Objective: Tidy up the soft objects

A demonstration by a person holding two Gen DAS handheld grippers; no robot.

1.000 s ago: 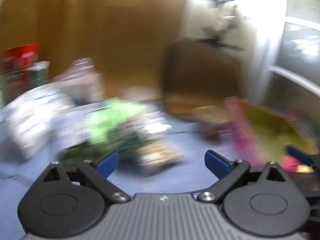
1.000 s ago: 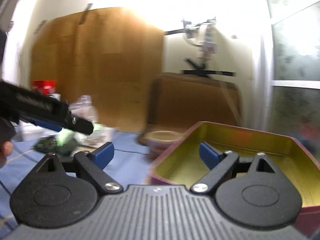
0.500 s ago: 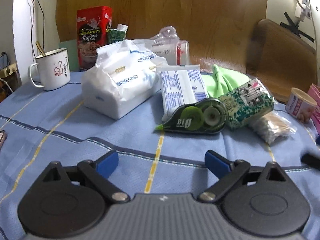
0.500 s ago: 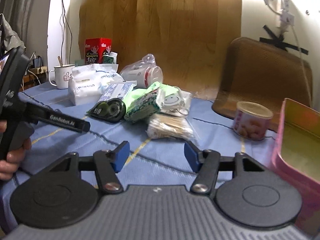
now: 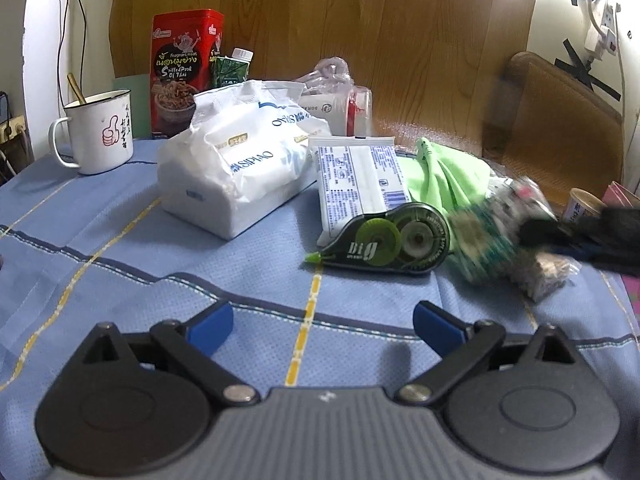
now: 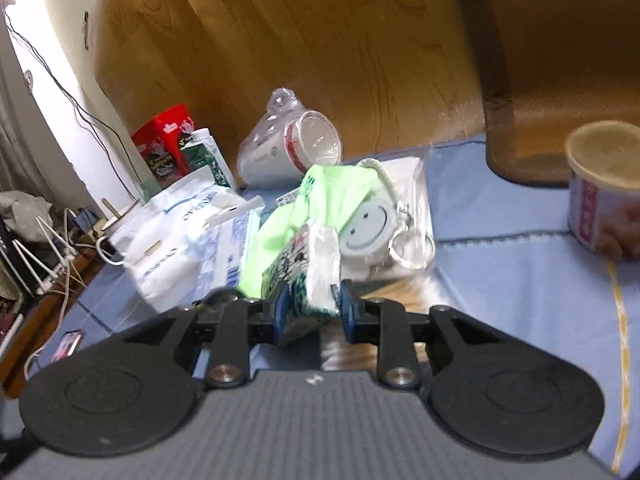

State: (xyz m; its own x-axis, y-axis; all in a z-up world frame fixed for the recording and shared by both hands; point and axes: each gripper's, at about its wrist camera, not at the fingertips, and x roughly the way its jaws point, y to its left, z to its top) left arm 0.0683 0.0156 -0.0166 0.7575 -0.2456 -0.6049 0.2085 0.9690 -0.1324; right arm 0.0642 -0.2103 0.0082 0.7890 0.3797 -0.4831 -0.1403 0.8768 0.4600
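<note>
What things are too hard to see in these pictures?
- Green patterned tissue pack: smeared by motion blur in the left wrist view; its print is unreadable.
- Right gripper: closed around that pack, hiding its lower part in the right wrist view.
- Pale packet under the gripper: blurred and mostly covered.
- Pink can: cut off by the right edge.
- Left gripper: open, holding nothing.
</note>
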